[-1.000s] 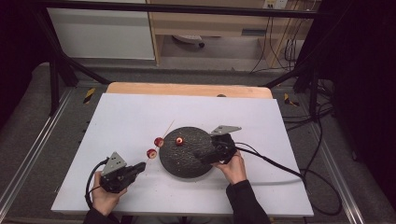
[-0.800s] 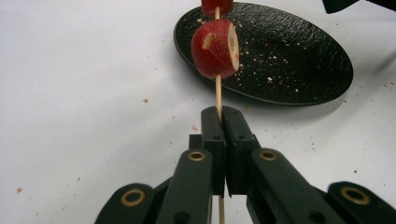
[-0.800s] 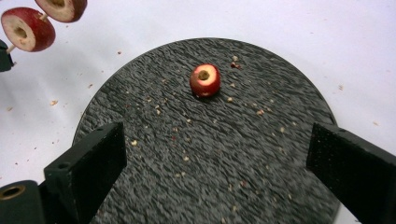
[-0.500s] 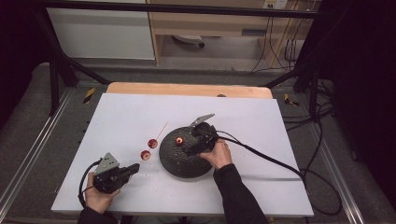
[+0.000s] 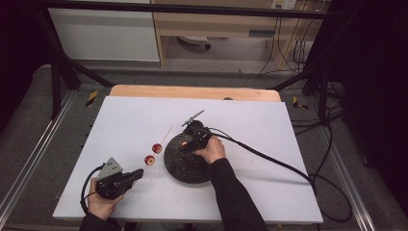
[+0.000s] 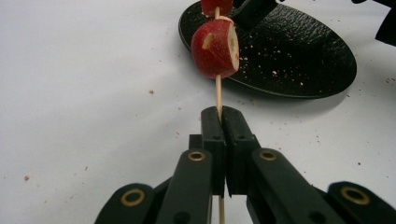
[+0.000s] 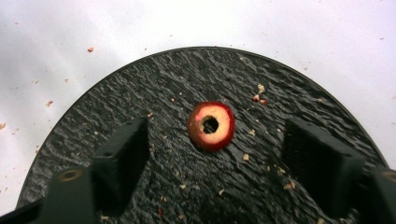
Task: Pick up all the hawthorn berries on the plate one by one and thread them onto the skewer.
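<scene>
A white table [image 5: 269, 144] with a wooden edge at the far side carries a round black plate [image 5: 185, 166]. The plate lies flat near the middle of the table. One red fruit slice [image 7: 211, 125] with a hole lies on the plate. Small brown crumbs [image 6: 152, 92] lie on the table.

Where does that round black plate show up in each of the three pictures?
High view: the black plate lies at the table's centre, under the right gripper.
Left gripper view: top right, beyond the skewer.
Right gripper view: it spans the lower picture, between the jaws.
Shared landmark: the fruit slice with a hole lying on it.
</scene>
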{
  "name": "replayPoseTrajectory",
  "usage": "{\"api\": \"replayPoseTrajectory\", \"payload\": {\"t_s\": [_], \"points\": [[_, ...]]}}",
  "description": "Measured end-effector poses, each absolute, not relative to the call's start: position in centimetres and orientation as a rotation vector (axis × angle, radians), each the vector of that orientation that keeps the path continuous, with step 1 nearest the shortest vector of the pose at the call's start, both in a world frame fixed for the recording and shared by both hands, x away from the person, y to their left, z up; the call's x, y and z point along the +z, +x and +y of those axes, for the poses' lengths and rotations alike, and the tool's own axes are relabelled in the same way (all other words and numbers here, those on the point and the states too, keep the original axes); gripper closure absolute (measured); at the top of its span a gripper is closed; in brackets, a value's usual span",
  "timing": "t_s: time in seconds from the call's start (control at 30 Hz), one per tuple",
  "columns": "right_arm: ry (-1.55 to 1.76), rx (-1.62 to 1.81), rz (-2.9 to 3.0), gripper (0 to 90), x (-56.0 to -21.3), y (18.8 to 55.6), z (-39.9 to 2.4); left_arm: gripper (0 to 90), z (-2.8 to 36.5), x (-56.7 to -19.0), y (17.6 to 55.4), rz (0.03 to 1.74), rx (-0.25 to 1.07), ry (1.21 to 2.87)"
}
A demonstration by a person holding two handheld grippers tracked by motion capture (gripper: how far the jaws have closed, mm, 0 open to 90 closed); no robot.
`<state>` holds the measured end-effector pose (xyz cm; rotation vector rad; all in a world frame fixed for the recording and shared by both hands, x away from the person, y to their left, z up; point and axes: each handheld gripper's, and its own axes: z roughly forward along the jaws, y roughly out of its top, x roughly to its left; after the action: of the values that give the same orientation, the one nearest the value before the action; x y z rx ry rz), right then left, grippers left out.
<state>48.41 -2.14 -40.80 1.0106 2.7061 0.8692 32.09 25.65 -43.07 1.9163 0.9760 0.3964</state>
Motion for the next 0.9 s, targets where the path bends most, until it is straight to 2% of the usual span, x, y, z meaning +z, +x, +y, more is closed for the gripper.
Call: {"api": "replayPoseTrajectory", "payload": {"t_s": [0.13,0.27,0.9], "points": [[0.996,0.818,2.733,32.5,-41.2,48.9,-1.5,88.1,25.6,-43.1,32.1,0.974,0.4,1.918],[0.992,0.834,2.745,42.0,-41.3,49.2,-1.4,88.1,25.6,-43.1,32.1,0.976,0.397,1.917],[0.999,0.831,2.807,62.1,-41.8,50.1,-1.4,88.1,25.6,-43.2,32.2,0.977,0.394,1.922]]}}
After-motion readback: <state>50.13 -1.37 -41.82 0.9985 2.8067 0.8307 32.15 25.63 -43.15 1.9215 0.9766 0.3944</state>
